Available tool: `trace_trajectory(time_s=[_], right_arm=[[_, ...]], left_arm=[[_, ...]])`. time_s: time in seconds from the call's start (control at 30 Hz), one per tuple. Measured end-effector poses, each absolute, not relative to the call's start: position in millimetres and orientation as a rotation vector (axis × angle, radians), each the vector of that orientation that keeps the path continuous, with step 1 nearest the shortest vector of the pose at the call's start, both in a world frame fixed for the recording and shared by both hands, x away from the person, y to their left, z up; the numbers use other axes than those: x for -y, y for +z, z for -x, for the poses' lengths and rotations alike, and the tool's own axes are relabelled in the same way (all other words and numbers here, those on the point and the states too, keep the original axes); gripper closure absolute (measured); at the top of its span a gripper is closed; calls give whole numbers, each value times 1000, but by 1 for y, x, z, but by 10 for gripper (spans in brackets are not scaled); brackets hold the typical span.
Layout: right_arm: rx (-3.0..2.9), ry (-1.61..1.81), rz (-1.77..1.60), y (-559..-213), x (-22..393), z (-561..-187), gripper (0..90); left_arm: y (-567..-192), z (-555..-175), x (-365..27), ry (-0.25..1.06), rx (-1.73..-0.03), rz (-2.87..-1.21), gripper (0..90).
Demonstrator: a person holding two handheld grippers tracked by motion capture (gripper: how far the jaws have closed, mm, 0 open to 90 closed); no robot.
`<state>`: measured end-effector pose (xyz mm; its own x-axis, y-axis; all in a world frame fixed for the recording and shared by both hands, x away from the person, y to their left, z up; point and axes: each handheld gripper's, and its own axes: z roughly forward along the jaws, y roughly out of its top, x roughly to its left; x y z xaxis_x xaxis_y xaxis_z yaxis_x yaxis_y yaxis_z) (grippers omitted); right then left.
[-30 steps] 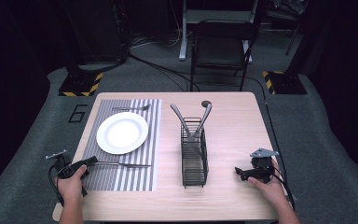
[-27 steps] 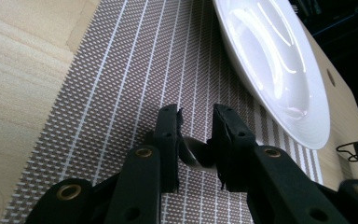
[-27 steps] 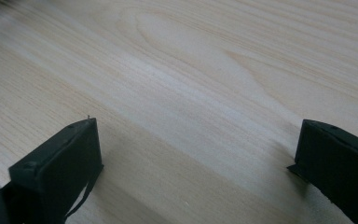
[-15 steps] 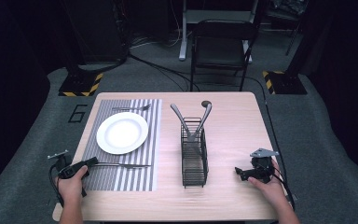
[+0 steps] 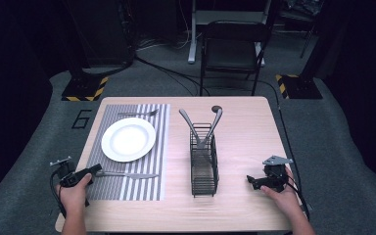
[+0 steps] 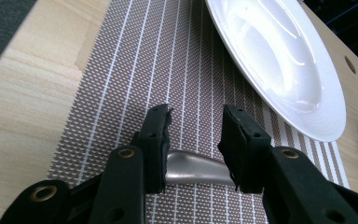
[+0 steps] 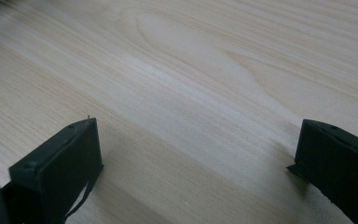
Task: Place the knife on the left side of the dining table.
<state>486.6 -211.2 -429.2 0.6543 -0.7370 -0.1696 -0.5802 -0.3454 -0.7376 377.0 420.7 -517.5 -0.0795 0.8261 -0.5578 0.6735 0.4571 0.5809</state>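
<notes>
The slim silver table knife (image 5: 127, 175) is lying flat on the grey striped woven placemat (image 5: 142, 147) in the lower left of the high view, below the round white plate (image 5: 128, 139). Its long axis is running left to right, blade tip pointing right toward the black wire basket (image 5: 203, 164), handle end toward the left tongs (image 6: 195, 130). Those tongs have just been opening; the handle (image 6: 193, 168) is sitting between them, pads now standing clear. The right tongs (image 7: 196, 154) are gaping wide over the bare pale wooden counter (image 5: 245, 137).

Left gripper (image 5: 97, 169) low at near left, jaws just opening, right gripper (image 5: 251, 180) low, jaws wide apart
</notes>
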Motion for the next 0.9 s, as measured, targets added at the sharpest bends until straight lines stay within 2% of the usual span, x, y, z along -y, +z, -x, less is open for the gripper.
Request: trace_trajectory(time_s=[0.23,0.4,0.57,0.9], right_arm=[[-1020,-244,2056,-429,211,-487,0],[-1020,-244,2057,-429,211,-487,0],[-1020,-244,2056,-429,211,-487,0],[-1021,-244,2056,-429,211,-487,0]], left_arm=[[-516,-375,-423,213,-1809,-1268,596],[-509,-373,-418,272,-1798,-1298,552],[-492,-374,-399,347,-1721,-1416,506],[-484,-378,-372,316,-1631,-1567,485]])
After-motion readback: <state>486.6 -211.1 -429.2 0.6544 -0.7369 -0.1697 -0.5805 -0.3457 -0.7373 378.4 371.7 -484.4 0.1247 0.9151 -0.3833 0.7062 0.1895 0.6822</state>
